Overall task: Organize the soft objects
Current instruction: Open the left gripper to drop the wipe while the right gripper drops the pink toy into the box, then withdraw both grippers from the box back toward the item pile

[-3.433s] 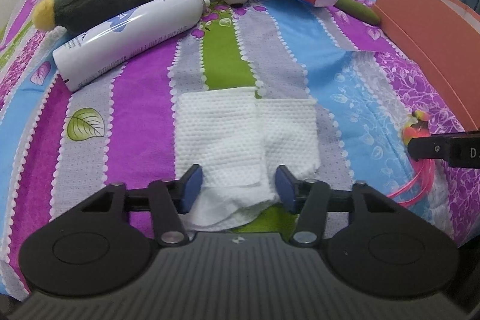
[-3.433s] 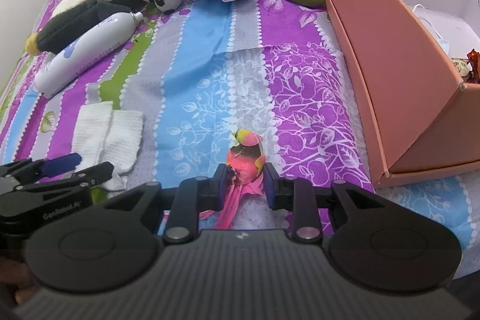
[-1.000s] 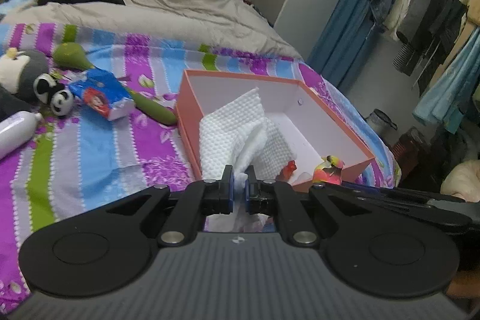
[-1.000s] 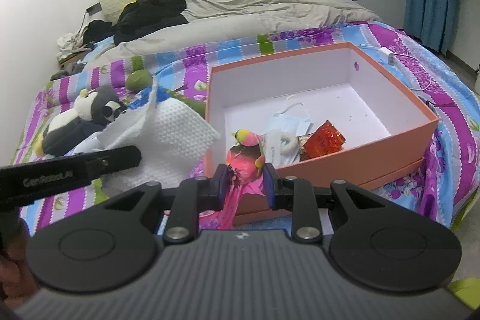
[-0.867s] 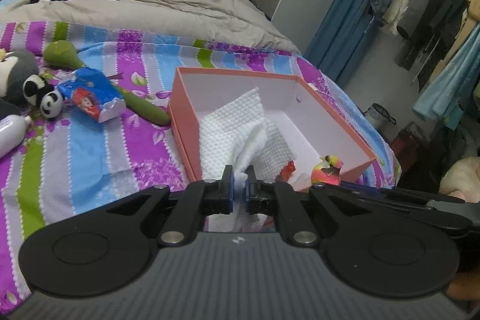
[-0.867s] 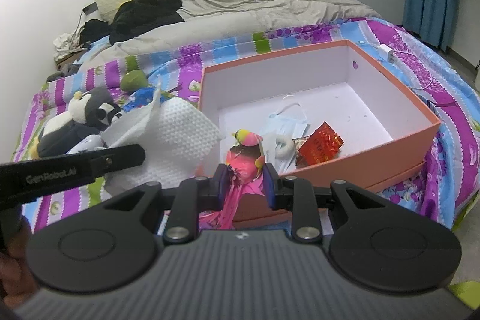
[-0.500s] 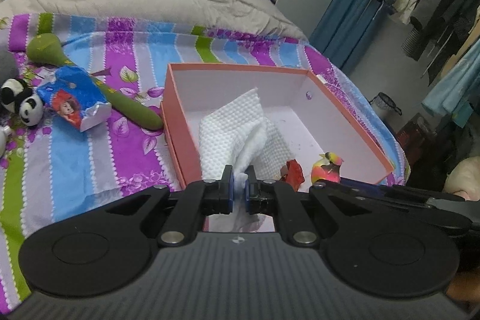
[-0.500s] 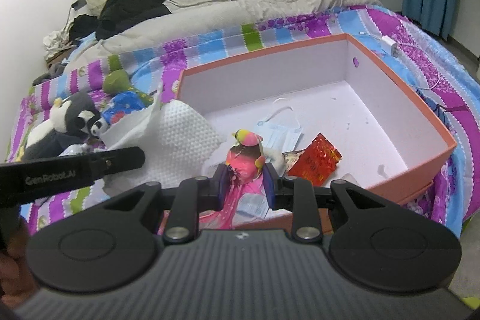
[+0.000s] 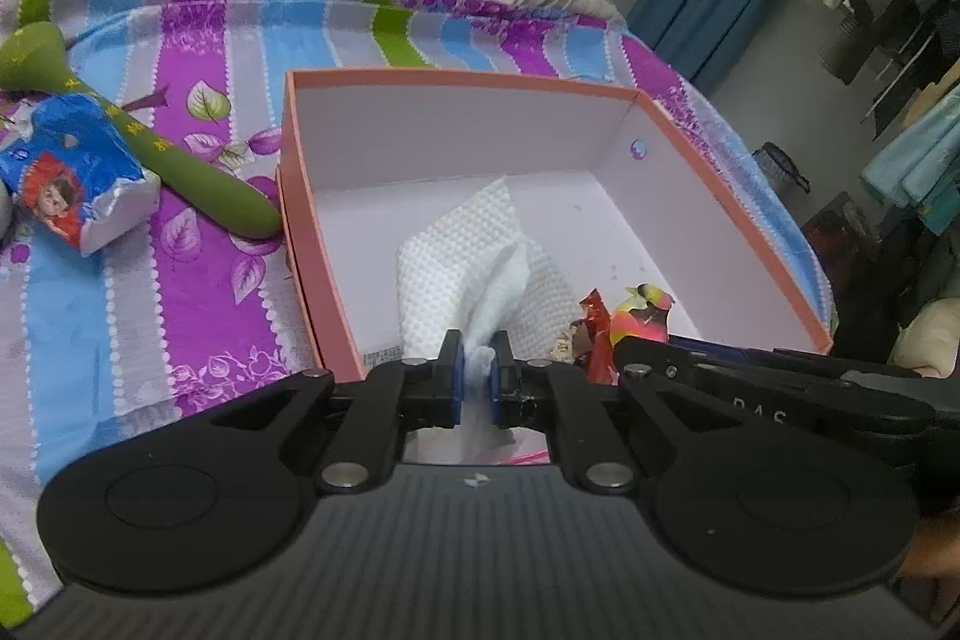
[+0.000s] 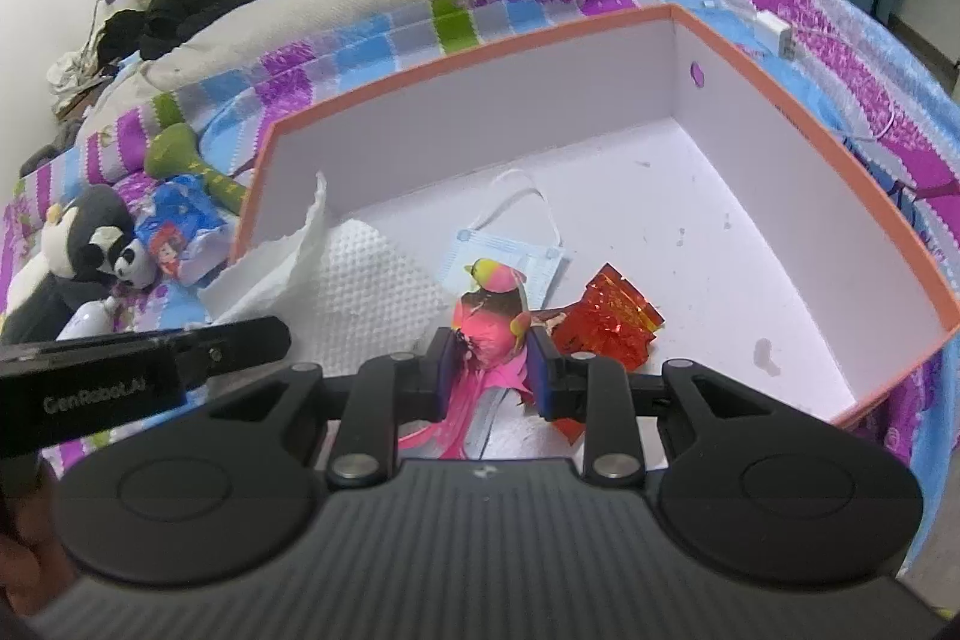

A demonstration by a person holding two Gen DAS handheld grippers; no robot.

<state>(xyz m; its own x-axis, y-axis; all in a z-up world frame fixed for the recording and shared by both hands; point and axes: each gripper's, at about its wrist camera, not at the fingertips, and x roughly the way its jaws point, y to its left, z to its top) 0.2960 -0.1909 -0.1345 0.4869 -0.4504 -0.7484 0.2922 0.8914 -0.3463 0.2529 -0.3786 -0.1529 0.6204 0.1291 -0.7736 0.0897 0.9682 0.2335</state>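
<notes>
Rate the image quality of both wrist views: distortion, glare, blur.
Left wrist view: strong fisheye bend, the orange box rim bows; white cloth sharp, no glare. Right wrist view: same bend, washed-out wall at top left, glints on the red foil wrapper; pink bird toy sharp.

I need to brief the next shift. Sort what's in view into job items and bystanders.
Job in hand:
- white cloth, clamped in the left gripper
- pink toy bird, clamped in the right gripper
- orange box

Lying about:
- face mask and red wrapper, in the box
- plush panda, tissue pack, green toy on the bedspread
</notes>
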